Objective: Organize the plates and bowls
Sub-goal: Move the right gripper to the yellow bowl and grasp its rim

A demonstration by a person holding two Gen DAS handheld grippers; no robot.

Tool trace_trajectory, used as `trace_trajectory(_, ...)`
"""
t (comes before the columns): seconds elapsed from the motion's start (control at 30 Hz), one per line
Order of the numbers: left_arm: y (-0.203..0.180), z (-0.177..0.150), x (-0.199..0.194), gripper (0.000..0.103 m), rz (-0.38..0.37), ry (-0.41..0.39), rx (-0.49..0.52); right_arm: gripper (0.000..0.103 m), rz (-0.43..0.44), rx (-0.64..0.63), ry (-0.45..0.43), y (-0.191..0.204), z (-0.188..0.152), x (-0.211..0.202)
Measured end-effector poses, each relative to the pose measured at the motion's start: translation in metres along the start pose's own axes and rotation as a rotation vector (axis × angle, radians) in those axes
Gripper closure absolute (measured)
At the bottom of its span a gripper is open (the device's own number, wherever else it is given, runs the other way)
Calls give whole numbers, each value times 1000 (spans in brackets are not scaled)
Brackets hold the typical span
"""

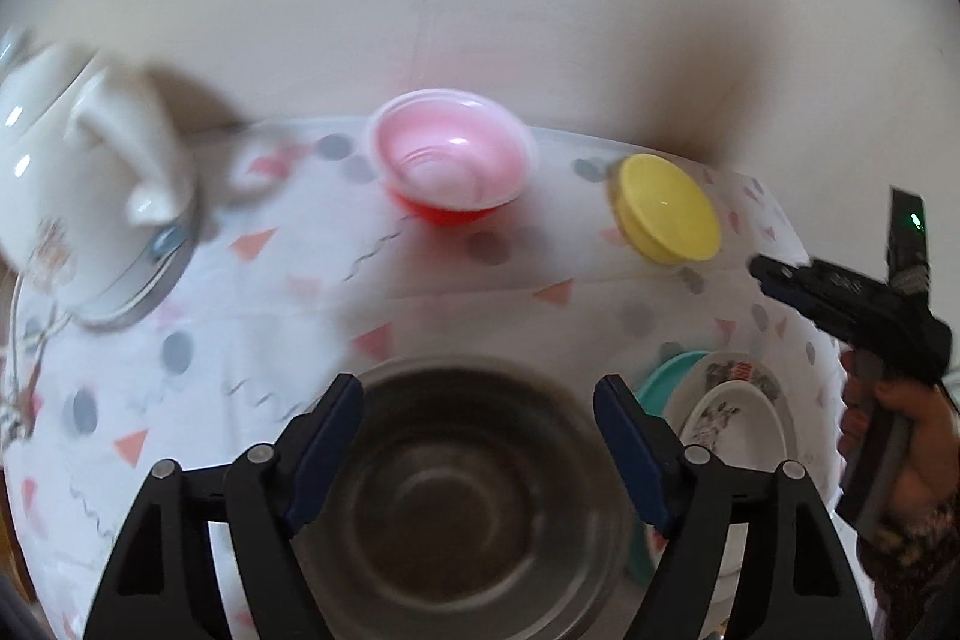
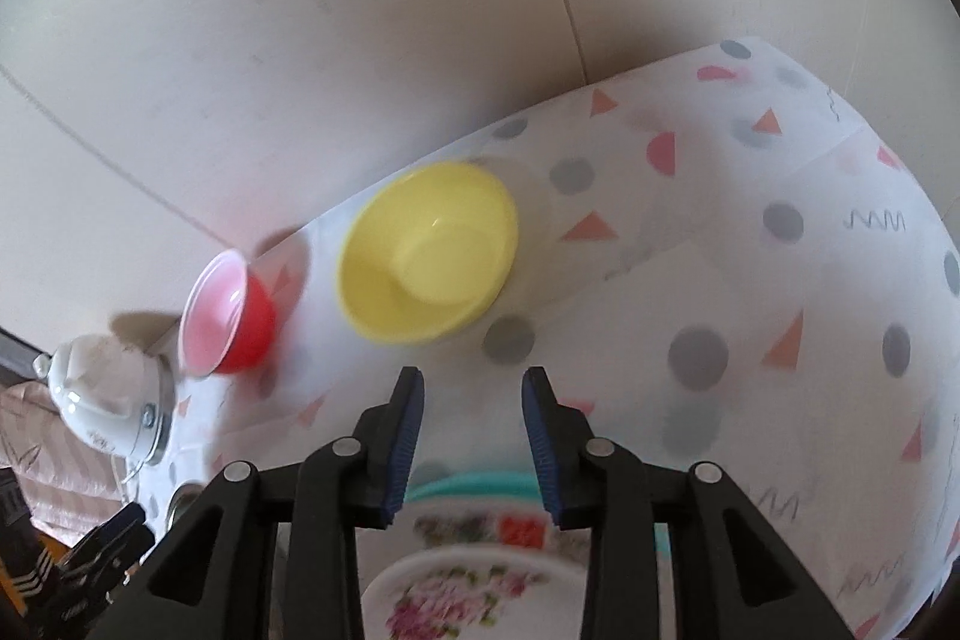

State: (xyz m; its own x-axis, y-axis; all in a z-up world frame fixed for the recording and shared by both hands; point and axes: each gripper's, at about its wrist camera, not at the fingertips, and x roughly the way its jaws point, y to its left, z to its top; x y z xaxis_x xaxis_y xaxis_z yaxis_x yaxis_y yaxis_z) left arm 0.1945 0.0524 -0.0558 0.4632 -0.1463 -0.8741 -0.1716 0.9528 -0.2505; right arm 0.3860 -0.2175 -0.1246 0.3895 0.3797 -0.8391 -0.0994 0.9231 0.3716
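In the left wrist view my left gripper [image 1: 480, 400] stands open above a steel bowl [image 1: 474, 496], with its pads clear of the rim. Farther back on the patterned tablecloth sit a red bowl with a pink inside [image 1: 450, 154] and a yellow bowl [image 1: 666, 208]. A stack of plates [image 1: 732, 418], teal at the bottom and patterned on top, lies to the right. In the right wrist view my right gripper [image 2: 474, 400] is open with nothing between its fingers, above that stack: a floral plate [image 2: 468, 592] on top and a teal plate [image 2: 480, 484] beneath. The yellow bowl [image 2: 426, 250] and red bowl [image 2: 228, 316] lie beyond.
A white teapot [image 1: 78, 160] sits on a metal stand at the table's left end, near the wall. A hand holds the right gripper [image 1: 774, 274] at the right edge. The cream wall [image 2: 300, 40] runs close behind the bowls. The tablecloth [image 2: 750, 280] stretches to the right.
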Motion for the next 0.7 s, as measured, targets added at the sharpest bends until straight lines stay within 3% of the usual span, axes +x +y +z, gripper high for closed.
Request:
trace_trajectory(0.23, -44, 26, 23, 22, -11, 44, 72, 69, 26, 48, 24, -17, 35, 32)
trace_trajectory(0.47, -69, 45, 46, 22, -15, 76, 82, 69, 67, 61, 67, -23, 45, 63)
trace_trajectory(0.7, -88, 60, 71, 22, -9, 86, 100, 86, 99, 7, 102, -20, 43, 76)
